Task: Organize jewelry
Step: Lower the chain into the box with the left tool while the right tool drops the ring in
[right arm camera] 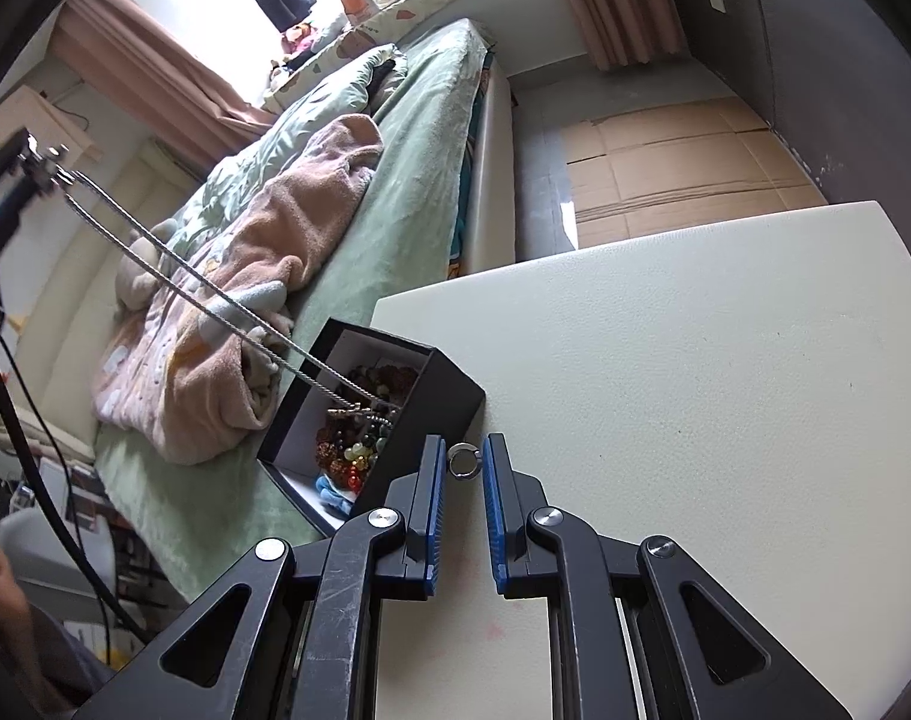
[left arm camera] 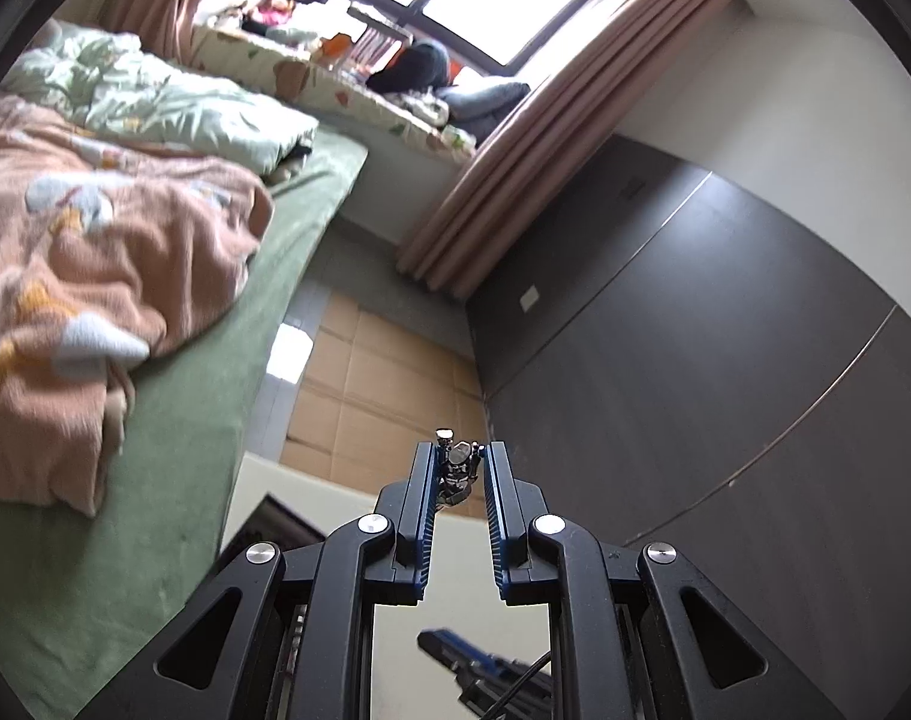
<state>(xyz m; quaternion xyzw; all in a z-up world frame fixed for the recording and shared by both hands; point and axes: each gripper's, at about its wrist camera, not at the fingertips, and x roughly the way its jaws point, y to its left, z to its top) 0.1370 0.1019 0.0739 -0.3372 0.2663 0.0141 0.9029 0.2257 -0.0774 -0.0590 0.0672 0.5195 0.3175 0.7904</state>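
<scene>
Overhead, the left gripper (left arm camera: 461, 447) is held raised, its blue ribbed pads drawn nearly together on the clasp end of a silver necklace (left arm camera: 457, 467); in the left wrist view the shiny metal links and a small knob are seen wedged between the tips. In the right wrist view the same gripper appears at the upper left edge, and the necklace's two twisted metal strands (right arm camera: 215, 294) are seen stretched taut, slanting down into a black jewelry box (right arm camera: 437, 402). The box is rectangular, matte black outside and pale inside, and is set at the left edge of a cream-white table (right arm camera: 695, 360), just beside the bed (right arm camera: 419, 150). Beaded bracelets (right arm camera: 353, 450) in amber, red and pale green are heaped in it, with a light blue piece below them.

The right gripper (right arm camera: 461, 456) is angled steeply down over the table, right next to the box's wall, its jaws narrowed onto a small silver ring (right arm camera: 459, 459), which is pinched upright between the pads. No readable writing is seen on the box or grippers.
</scene>
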